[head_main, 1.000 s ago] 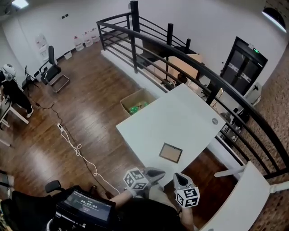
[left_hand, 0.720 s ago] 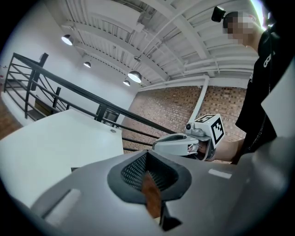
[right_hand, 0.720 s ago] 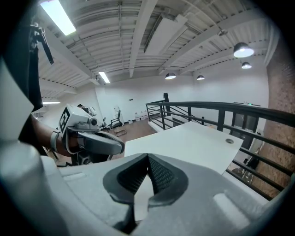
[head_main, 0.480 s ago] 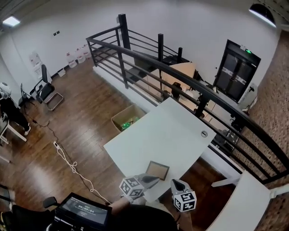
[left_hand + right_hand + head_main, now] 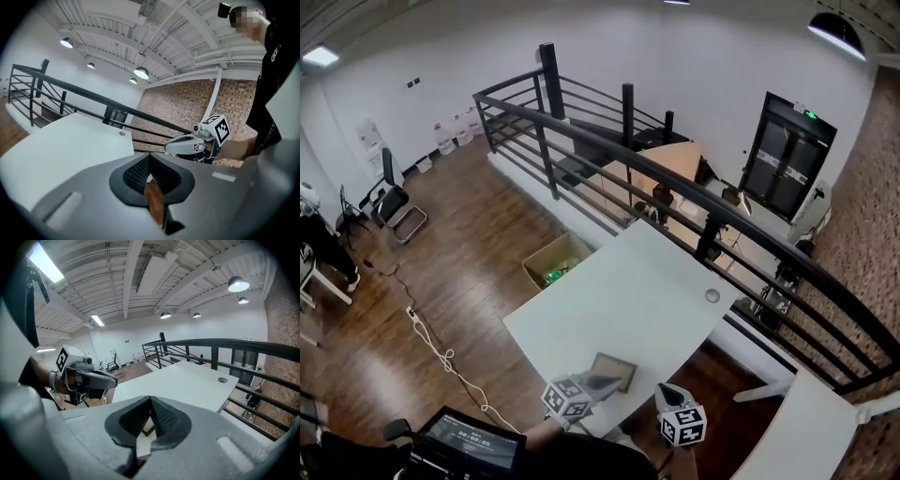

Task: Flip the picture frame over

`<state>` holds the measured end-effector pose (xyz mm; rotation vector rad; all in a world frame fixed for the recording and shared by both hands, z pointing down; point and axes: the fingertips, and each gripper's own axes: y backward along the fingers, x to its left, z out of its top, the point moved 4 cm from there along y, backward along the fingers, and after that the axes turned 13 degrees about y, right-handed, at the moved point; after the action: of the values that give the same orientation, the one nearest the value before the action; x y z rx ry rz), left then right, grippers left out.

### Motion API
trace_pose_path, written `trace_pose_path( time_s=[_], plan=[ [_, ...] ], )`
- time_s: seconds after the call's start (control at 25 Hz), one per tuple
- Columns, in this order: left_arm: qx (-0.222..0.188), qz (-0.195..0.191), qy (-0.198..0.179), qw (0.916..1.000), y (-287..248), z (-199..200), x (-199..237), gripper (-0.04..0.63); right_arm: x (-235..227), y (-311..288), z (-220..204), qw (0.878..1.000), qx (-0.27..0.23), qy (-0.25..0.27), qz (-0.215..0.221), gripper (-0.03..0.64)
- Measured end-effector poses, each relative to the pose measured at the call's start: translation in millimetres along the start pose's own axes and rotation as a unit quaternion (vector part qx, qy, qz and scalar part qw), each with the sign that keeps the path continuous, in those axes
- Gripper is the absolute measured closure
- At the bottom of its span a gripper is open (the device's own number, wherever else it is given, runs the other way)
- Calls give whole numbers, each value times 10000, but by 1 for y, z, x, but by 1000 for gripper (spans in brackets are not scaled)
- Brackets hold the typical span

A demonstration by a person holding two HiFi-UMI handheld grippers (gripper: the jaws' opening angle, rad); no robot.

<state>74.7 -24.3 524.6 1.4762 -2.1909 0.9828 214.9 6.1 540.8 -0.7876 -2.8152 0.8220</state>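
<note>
Here I see the large white rectangular table [image 5: 619,291]. The small wooden-rimmed picture frame [image 5: 622,365] lies flat near its closest edge. My left gripper [image 5: 611,381] is at the frame and my right gripper [image 5: 664,388] is near. Both have their jaws pressed together and hold nothing.

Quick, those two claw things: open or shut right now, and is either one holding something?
Left gripper: closed, holding nothing.
Right gripper: closed, holding nothing.
</note>
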Motion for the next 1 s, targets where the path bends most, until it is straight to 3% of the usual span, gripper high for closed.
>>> trace_pose_path(
  time_s=[0.6, 0.88, 1.0],
  plan=[
    [75, 47, 419, 9991, -6, -7, 54, 581, 4, -36, -6, 9962, 757, 291, 320, 624],
    [551, 151, 590, 9966, 0, -24, 97, 581, 12, -75, -13, 9922, 1154, 247, 399, 624],
    [788, 37, 476, 9957, 4, -32, 106, 580, 21, -89, -21, 9893, 1348, 203, 519, 624]
  ],
)
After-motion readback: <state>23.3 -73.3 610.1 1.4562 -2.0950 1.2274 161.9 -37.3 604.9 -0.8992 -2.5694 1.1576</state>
